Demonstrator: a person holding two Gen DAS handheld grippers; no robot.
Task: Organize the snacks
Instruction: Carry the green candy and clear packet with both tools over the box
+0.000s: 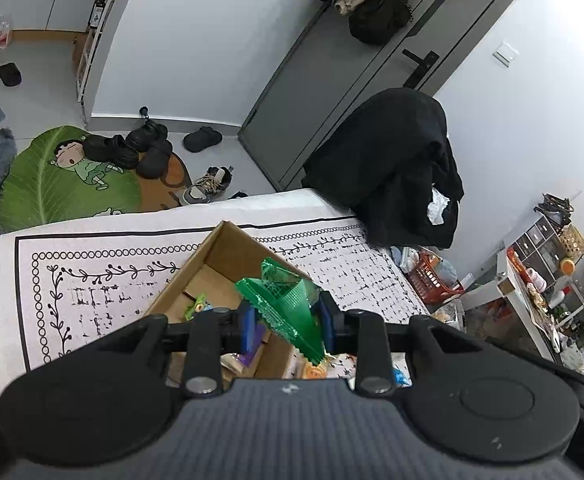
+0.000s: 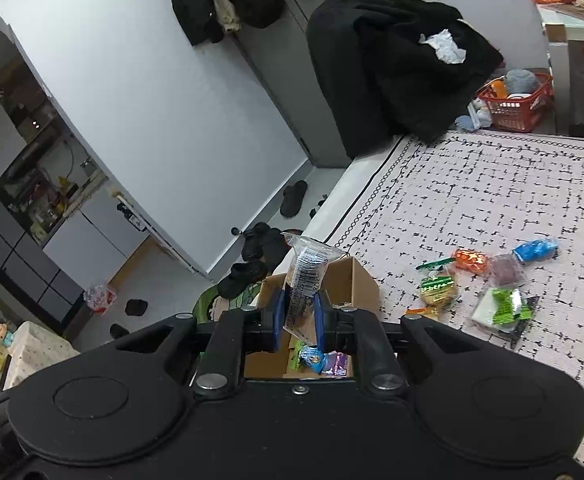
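An open cardboard box (image 1: 227,276) sat on the patterned cloth of the counter (image 1: 91,280), its top unobstructed though wrapped snacks already covered part of its floor. Far and left of the box, the cloth lay bare to the counter's edge. In the right wrist view, loose snack packets (image 2: 492,284) cluttered the cloth right of the box, with bare cloth beyond them. A black coat heap (image 2: 392,64) blocked the far corner.
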